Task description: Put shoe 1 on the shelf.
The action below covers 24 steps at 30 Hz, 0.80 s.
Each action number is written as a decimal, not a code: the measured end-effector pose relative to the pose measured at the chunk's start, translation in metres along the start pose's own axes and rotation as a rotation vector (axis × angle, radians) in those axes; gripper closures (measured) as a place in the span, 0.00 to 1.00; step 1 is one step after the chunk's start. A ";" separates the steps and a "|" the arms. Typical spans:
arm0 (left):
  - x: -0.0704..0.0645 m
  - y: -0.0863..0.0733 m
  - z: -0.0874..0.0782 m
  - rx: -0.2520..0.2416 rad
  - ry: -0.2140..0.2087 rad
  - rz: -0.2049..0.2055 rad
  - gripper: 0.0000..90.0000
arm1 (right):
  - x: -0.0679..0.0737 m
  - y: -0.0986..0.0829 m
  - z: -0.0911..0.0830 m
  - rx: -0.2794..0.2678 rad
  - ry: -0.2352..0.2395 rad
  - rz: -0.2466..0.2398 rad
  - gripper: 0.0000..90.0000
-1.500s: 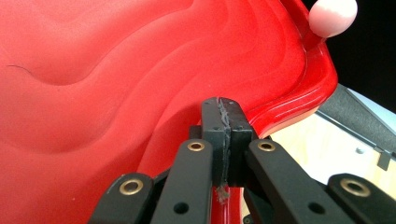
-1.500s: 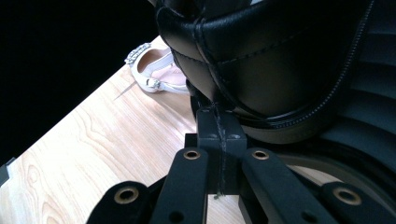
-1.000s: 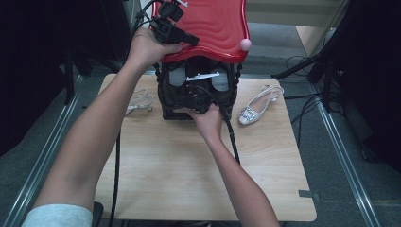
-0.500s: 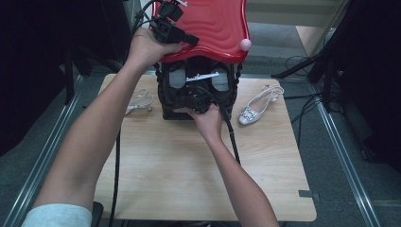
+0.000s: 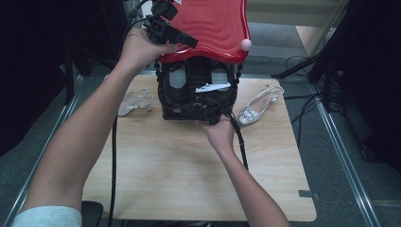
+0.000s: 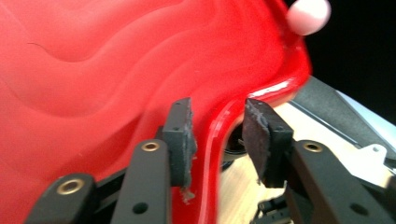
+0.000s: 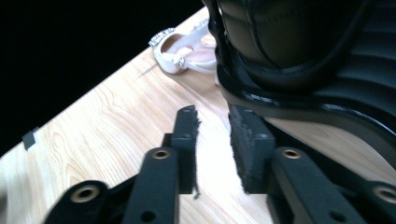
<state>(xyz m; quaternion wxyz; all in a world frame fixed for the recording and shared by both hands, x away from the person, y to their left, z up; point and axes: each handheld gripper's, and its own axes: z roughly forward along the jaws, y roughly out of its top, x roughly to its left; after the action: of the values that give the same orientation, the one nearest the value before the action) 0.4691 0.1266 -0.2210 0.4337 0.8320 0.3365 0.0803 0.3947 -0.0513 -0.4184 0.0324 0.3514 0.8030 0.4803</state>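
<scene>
Nothing has shifted since the earlier frames: both hands and the lid sit where they were.

In the high view the left gripper (image 5: 182, 39) is raised at the left edge of the red lid (image 5: 213, 26), which stands lifted above the black case (image 5: 196, 92) on the table (image 5: 189, 170). The left gripper view shows its 2 fingers (image 6: 181, 135) parted with the lid's glossy rim between them; the left pad sits against the lid's top face, while the right pad looks just clear of the rim, so a firm pinch cannot be confirmed. A pink knob (image 6: 308, 15) sits on the lid's corner, beyond the fingertips and to their right.

The right gripper (image 5: 208, 113) is low at the case's front base. In its own view the 2 fingers (image 7: 187, 140) stand slightly apart with nothing between them, only wood showing in the gap. The case's dark base (image 7: 303, 88) lies just beyond the right fingertip. A pale shoe (image 7: 184, 51) lies farther out, ahead of the left fingertip.

In the high view, 1 shoe (image 5: 135, 101) lies left of the case and another (image 5: 260, 106) right of it.
</scene>
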 end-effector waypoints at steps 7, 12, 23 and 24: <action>-0.009 -0.011 -0.014 -0.014 -0.021 0.009 0.65 | -0.001 -0.015 -0.022 -0.014 -0.008 -0.013 0.65; -0.016 -0.023 -0.019 -0.010 -0.031 0.014 0.62 | -0.003 -0.025 -0.034 -0.013 0.010 -0.005 0.62; -0.034 -0.056 -0.024 0.013 -0.044 0.018 0.53 | -0.009 -0.045 -0.055 -0.013 0.035 -0.010 0.57; -0.035 -0.060 -0.024 0.014 -0.049 0.017 0.52 | -0.010 -0.047 -0.056 -0.008 0.033 -0.004 0.57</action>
<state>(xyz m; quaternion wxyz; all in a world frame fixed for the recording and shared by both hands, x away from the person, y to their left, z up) 0.4031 0.1443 -0.2470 0.4352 0.8397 0.3191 0.0611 0.3550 -0.1127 -0.4284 0.0216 0.3415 0.8024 0.4890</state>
